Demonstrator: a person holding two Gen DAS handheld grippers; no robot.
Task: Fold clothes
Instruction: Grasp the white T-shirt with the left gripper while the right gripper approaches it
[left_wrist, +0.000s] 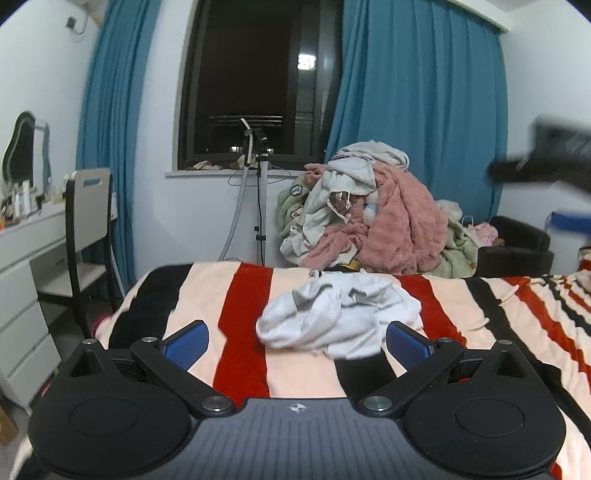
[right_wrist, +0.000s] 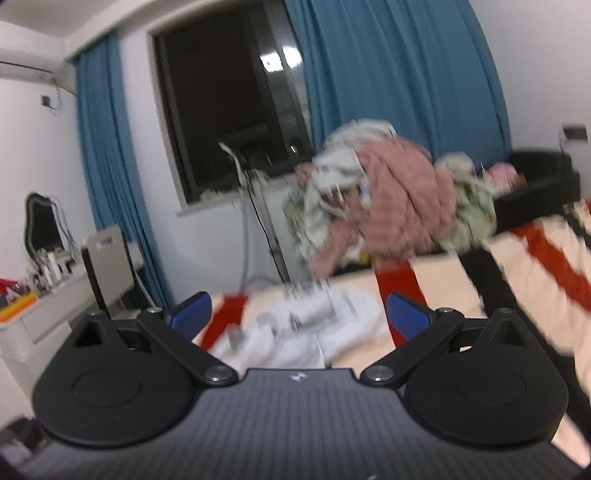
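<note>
A crumpled white garment lies on the striped bed blanket. My left gripper is open, its blue pads wide apart just short of the garment, holding nothing. My right gripper is open and empty above the same white garment, which looks blurred in the right wrist view. The right gripper also shows as a dark blur at the right edge of the left wrist view.
A big pile of pink, green and white clothes sits beyond the bed's far edge. A black armchair is at the right. A stand, a chair and a white dresser are at the left, under blue curtains.
</note>
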